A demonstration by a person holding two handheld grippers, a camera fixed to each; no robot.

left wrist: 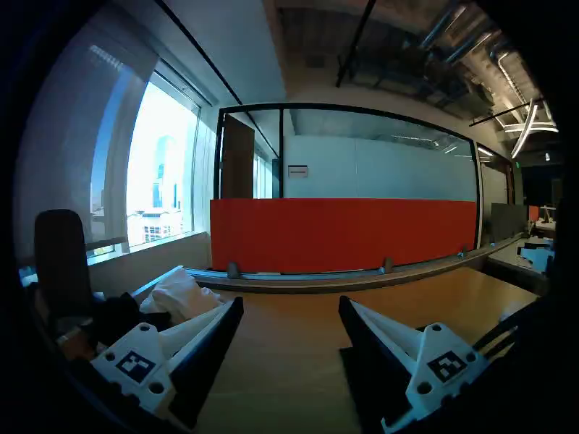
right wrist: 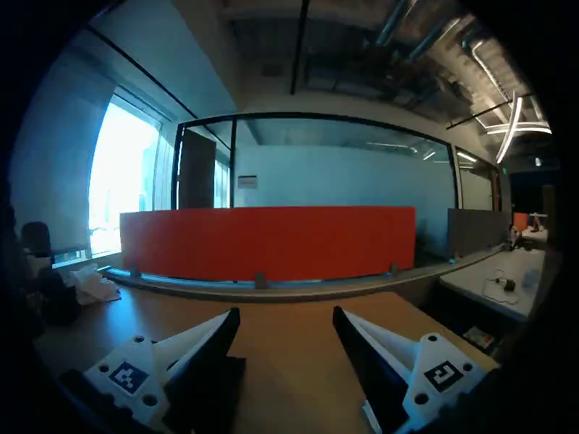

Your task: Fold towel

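Observation:
A crumpled white towel (left wrist: 179, 295) lies at the far left of the wooden table (left wrist: 289, 362), just beyond my left gripper's left finger. In the right gripper view the same towel (right wrist: 93, 284) is a small white heap far off to the left. My left gripper (left wrist: 291, 312) hovers low over the table, open, with nothing between its fingers. My right gripper (right wrist: 286, 322) is likewise open and empty above the bare wood (right wrist: 297, 362).
An orange divider panel (left wrist: 340, 233) runs along the table's far edge, with a glass wall behind. A dark chair back (left wrist: 61, 260) and dark items (left wrist: 108, 318) sit at the left by the window. Another desk (right wrist: 499, 278) stands to the right.

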